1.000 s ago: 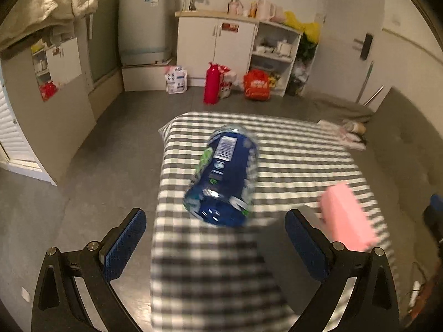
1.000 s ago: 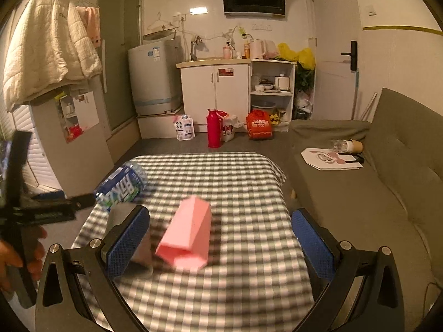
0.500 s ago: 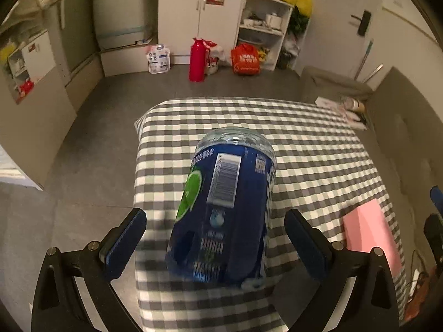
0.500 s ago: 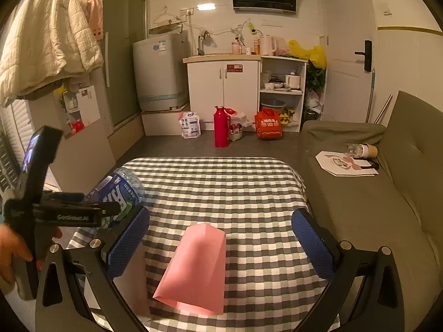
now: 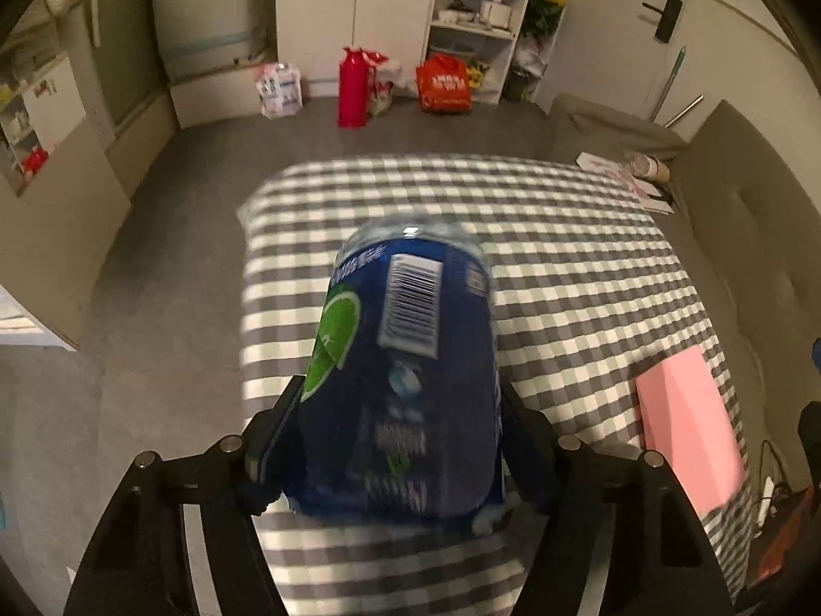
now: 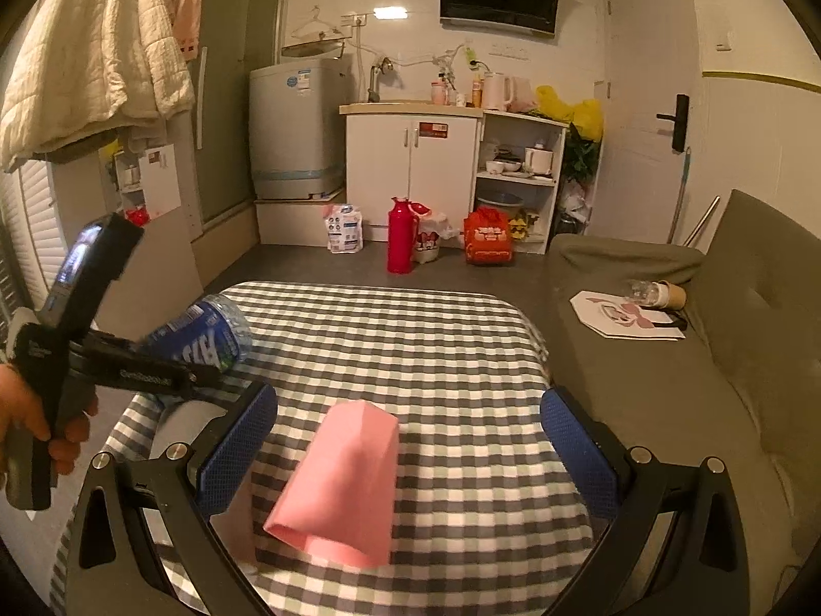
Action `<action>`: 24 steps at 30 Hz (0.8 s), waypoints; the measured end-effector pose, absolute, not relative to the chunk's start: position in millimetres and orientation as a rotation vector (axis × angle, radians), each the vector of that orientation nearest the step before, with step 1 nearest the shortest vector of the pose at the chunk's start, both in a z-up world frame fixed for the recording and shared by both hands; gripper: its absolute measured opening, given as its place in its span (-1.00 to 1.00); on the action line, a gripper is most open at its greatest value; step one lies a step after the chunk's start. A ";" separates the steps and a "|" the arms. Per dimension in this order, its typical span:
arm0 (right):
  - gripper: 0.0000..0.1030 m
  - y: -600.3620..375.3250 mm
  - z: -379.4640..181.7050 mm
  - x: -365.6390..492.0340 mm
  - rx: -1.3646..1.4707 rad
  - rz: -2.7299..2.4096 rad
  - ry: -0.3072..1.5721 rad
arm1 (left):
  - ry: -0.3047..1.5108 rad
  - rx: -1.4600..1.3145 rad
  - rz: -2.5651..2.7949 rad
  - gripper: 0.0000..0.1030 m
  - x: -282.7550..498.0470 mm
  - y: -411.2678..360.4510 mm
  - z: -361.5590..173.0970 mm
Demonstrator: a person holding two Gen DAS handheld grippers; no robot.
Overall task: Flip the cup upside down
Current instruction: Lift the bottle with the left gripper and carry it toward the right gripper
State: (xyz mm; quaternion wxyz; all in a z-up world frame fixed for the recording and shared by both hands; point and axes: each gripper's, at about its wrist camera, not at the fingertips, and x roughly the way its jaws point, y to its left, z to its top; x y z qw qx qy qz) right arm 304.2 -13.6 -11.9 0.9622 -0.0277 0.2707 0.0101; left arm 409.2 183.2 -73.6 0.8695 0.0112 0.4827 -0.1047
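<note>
A pink faceted cup [image 6: 341, 482] lies on its side on the checked tablecloth [image 6: 451, 359], open end toward me, between the open fingers of my right gripper [image 6: 410, 441]. It also shows at the right of the left wrist view [image 5: 685, 426]. My left gripper [image 5: 400, 436] is shut on a blue-labelled plastic bottle [image 5: 405, 374], held on its side over the table's left edge. The right wrist view shows that bottle [image 6: 205, 341] in the left gripper [image 6: 123, 364], left of the cup.
A grey sofa [image 6: 692, 385] runs along the table's right side with a paper and a bottle on it. On the floor beyond the table stand a red thermos [image 6: 401, 236], bags and white cabinets [image 6: 410, 169].
My left gripper has moved in on the blue bottle and closed on it. My right gripper has come closer over the pink cup and stays open.
</note>
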 end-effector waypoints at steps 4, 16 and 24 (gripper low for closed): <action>0.99 -18.2 0.7 288.3 -0.055 0.012 0.540 | 1.002 0.022 -0.221 0.34 381.3 190.6 -59.5; 0.99 -25.7 62.3 207.0 -0.049 0.019 0.464 | 0.973 -0.126 -0.221 0.33 223.7 191.0 -32.5; 0.99 -31.8 59.3 129.6 -0.055 0.017 0.503 | 0.954 -0.152 -0.249 0.33 149.6 126.0 -55.2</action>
